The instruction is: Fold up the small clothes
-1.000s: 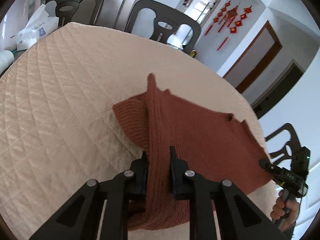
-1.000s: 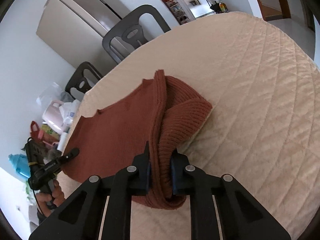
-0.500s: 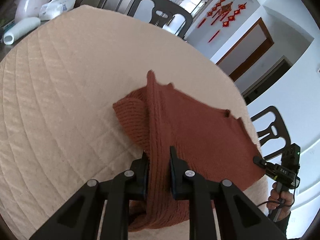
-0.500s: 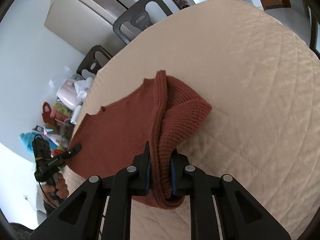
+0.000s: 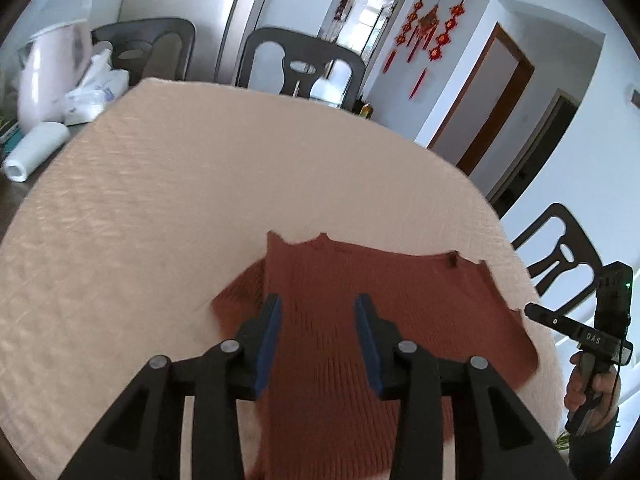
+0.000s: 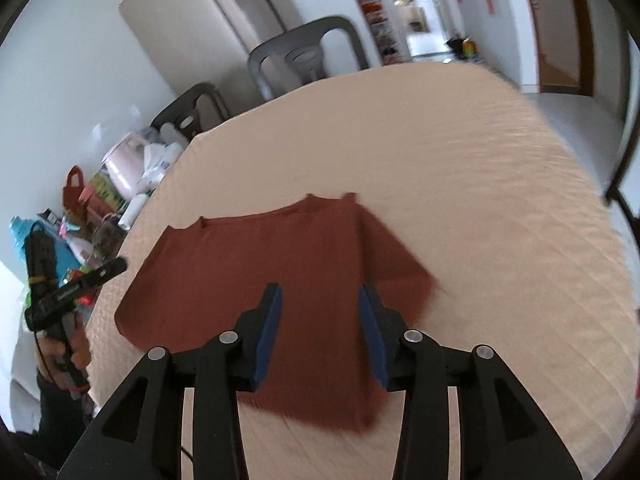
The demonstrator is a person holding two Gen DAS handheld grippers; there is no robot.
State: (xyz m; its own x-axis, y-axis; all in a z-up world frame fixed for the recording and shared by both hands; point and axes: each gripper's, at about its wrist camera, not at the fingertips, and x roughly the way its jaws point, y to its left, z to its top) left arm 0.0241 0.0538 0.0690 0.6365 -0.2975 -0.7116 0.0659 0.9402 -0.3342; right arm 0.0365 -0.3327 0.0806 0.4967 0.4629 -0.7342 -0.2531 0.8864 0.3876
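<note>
a: while both jaws are opening, where does the rust-brown knit top sit?
b: flat on the quilted beige table cover, near its close edge, one sleeve sticking out sideways (frames blurred).
a: left gripper?
b: blue pads parted, cloth lying below the gap, nothing pinched.
a: right gripper?
b: same, fingers spread above the top, holding nothing. each gripper shows at the edge of the other's view, in a hand.
</note>
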